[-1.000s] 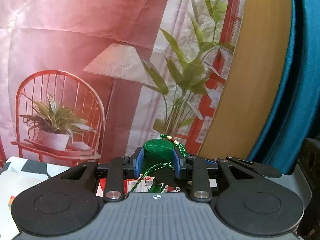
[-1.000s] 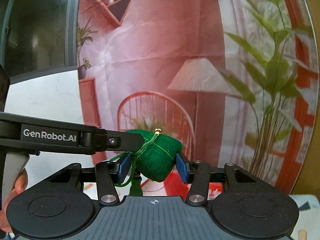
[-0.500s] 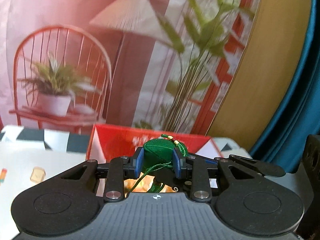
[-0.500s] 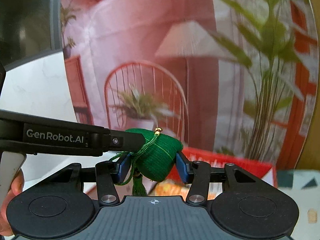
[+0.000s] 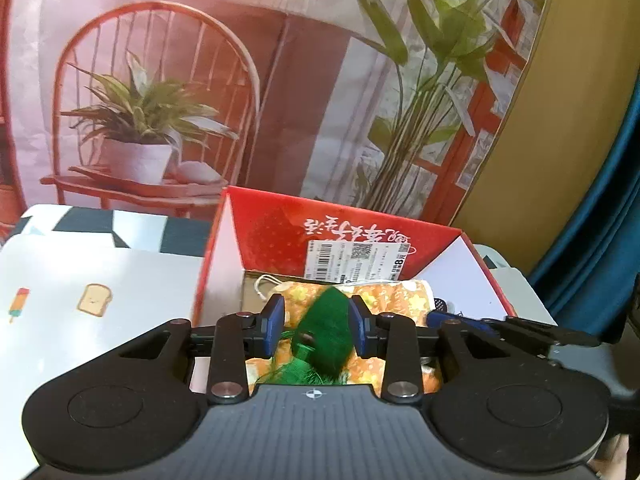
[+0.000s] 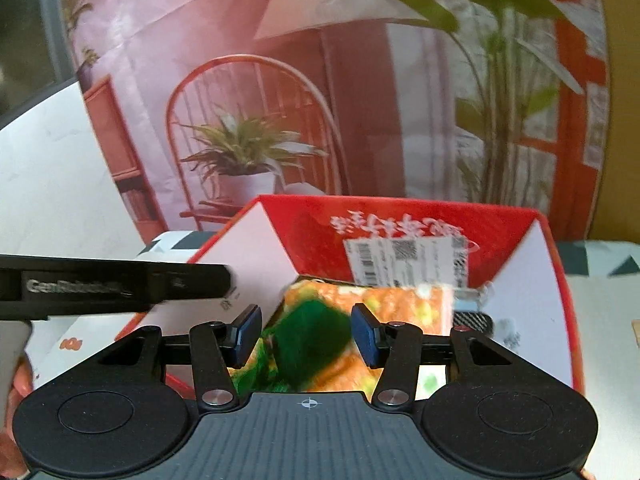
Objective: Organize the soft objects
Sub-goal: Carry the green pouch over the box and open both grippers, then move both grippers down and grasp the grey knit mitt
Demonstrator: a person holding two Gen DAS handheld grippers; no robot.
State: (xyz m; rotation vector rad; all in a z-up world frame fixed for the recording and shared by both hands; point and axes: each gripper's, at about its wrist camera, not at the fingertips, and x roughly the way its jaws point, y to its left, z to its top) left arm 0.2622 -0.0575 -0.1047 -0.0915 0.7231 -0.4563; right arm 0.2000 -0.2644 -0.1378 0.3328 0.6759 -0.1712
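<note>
One green tasselled sachet (image 5: 324,332) shows in both views, tilted and blurred, low over an orange flowered pouch (image 5: 388,300) inside an open red box (image 5: 280,232). My left gripper (image 5: 316,320) straddles it and its jaws are opening; a gap shows at the left pad. In the right wrist view the sachet (image 6: 316,336) sits between the pads of my right gripper (image 6: 306,332) with gaps on both sides, over the pouch (image 6: 400,308) in the box (image 6: 312,236). The left gripper's finger (image 6: 192,280) reaches in from the left, apart from the sachet.
The box stands on a white table mat (image 5: 92,300) printed with toast and a popsicle. A printed backdrop (image 5: 160,80) rises right behind it, a teal curtain (image 5: 600,200) hangs at the right. A small dark item (image 6: 472,320) lies in the box's right corner.
Both grippers came down and tipped forward over the red box. The sachet, earlier squeezed between both pairs of pads, has tilted and dropped lower, and the left finger has drawn off it.
</note>
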